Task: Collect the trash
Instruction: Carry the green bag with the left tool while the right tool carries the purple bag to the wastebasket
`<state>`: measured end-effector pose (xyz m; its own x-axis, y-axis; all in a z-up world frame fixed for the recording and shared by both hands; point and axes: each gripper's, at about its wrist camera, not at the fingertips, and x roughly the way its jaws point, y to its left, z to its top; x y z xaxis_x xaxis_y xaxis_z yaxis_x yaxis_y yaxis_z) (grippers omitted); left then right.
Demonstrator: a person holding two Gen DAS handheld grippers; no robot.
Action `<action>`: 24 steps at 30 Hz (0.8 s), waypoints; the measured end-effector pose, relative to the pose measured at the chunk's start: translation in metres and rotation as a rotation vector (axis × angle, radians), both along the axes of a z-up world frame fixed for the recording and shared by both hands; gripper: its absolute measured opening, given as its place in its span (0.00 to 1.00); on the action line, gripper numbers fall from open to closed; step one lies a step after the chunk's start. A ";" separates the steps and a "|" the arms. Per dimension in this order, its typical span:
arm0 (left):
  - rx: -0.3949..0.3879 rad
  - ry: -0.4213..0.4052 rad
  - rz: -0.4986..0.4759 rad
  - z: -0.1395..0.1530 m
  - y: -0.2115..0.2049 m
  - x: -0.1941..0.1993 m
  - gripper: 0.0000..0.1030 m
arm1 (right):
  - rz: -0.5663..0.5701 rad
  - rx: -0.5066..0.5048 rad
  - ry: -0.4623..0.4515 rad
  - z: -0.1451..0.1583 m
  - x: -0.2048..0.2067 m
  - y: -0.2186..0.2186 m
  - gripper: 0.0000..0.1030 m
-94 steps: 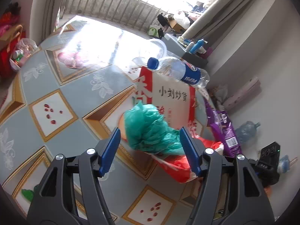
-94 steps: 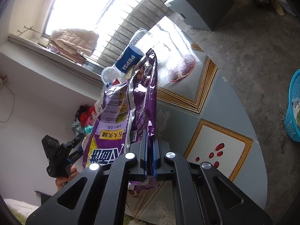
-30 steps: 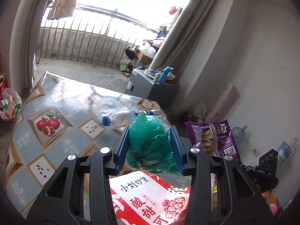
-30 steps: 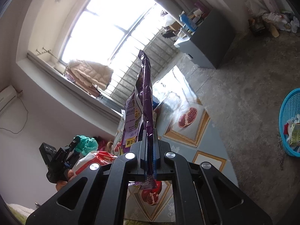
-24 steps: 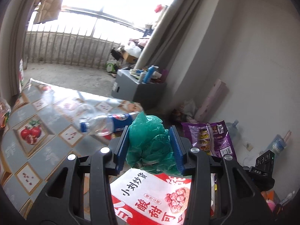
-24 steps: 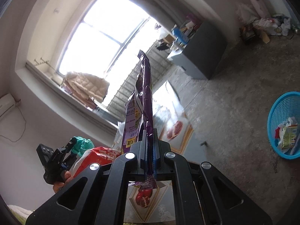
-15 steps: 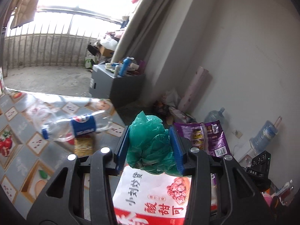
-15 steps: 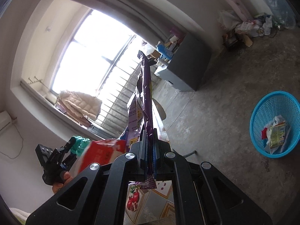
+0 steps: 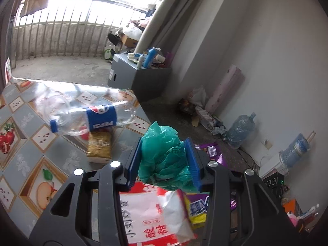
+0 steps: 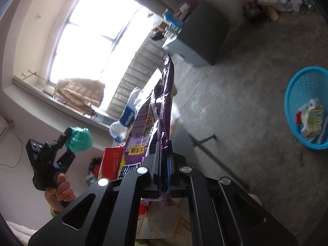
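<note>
My left gripper [image 9: 165, 162] is shut on a crumpled green plastic bag [image 9: 164, 160], held in the air past the table edge; it also shows in the right wrist view [image 10: 81, 139]. A red and white snack bag [image 9: 151, 215] hangs under it. My right gripper [image 10: 163, 153] is shut on a purple snack bag [image 10: 160, 110] that stands up from the jaws. A blue trash basket [image 10: 301, 88] with wrappers inside sits on the floor at the right.
An empty Pepsi bottle [image 9: 92, 119] and a gold packet [image 9: 99, 145] lie on the fruit-patterned table [image 9: 26, 147]. A grey cabinet [image 9: 139, 78], water jugs [image 9: 240, 131] and clutter line the wall. The floor is bare concrete [image 10: 256, 123].
Both grippers have swung right, away from the table, each keeping its bag. The blue basket has come closer and larger in the right wrist view.
</note>
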<state>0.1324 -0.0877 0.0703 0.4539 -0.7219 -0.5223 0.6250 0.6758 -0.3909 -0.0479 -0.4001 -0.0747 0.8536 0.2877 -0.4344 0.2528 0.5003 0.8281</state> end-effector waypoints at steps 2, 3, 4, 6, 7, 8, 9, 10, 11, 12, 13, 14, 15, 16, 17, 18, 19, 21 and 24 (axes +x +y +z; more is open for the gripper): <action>-0.003 -0.015 0.021 0.005 0.009 0.000 0.39 | 0.048 -0.002 0.001 0.001 0.017 0.016 0.04; -0.005 -0.022 0.031 0.007 0.013 0.000 0.39 | 0.071 -0.006 0.001 0.001 0.024 0.024 0.04; -0.007 -0.028 0.041 0.009 0.018 0.000 0.39 | 0.095 -0.012 0.003 0.001 0.033 0.032 0.04; -0.007 -0.036 0.054 0.011 0.024 0.001 0.39 | 0.123 -0.013 -0.004 0.005 0.043 0.042 0.04; -0.007 -0.039 0.059 0.012 0.027 0.000 0.38 | 0.126 -0.017 -0.014 0.009 0.046 0.045 0.04; -0.007 -0.038 0.060 0.012 0.028 0.000 0.38 | 0.121 -0.020 -0.023 0.013 0.045 0.042 0.04; -0.006 -0.036 0.058 0.013 0.029 0.000 0.38 | 0.110 -0.021 -0.036 0.016 0.043 0.039 0.04; -0.005 -0.035 0.055 0.013 0.028 0.000 0.39 | 0.090 -0.014 -0.054 0.020 0.038 0.033 0.04; -0.003 -0.035 0.049 0.014 0.027 -0.001 0.39 | 0.067 -0.006 -0.070 0.023 0.030 0.024 0.04; -0.003 -0.036 0.043 0.015 0.025 -0.002 0.39 | 0.043 -0.003 -0.081 0.025 0.023 0.017 0.04; -0.005 -0.036 0.033 0.016 0.021 -0.003 0.39 | 0.013 -0.002 -0.089 0.027 0.013 0.007 0.04; -0.008 -0.037 0.021 0.018 0.016 -0.004 0.39 | -0.020 0.001 -0.096 0.027 0.003 -0.005 0.04; -0.012 -0.040 0.005 0.020 0.010 -0.006 0.39 | -0.040 0.003 -0.101 0.025 -0.005 -0.013 0.04; -0.013 -0.046 -0.011 0.023 0.004 -0.008 0.39 | -0.068 0.007 -0.109 0.025 -0.014 -0.022 0.04; -0.013 -0.052 -0.023 0.024 -0.002 -0.009 0.39 | -0.097 0.009 -0.113 0.024 -0.023 -0.030 0.04; -0.010 -0.058 -0.038 0.026 -0.010 -0.012 0.38 | -0.122 0.009 -0.116 0.024 -0.031 -0.036 0.04; -0.007 -0.063 -0.059 0.028 -0.019 -0.014 0.39 | -0.150 0.009 -0.119 0.024 -0.039 -0.044 0.04; 0.006 -0.069 -0.103 0.030 -0.042 -0.019 0.39 | -0.200 0.013 -0.120 0.022 -0.053 -0.057 0.04; 0.038 -0.058 -0.186 0.031 -0.083 -0.023 0.39 | -0.280 0.010 -0.102 0.015 -0.075 -0.076 0.04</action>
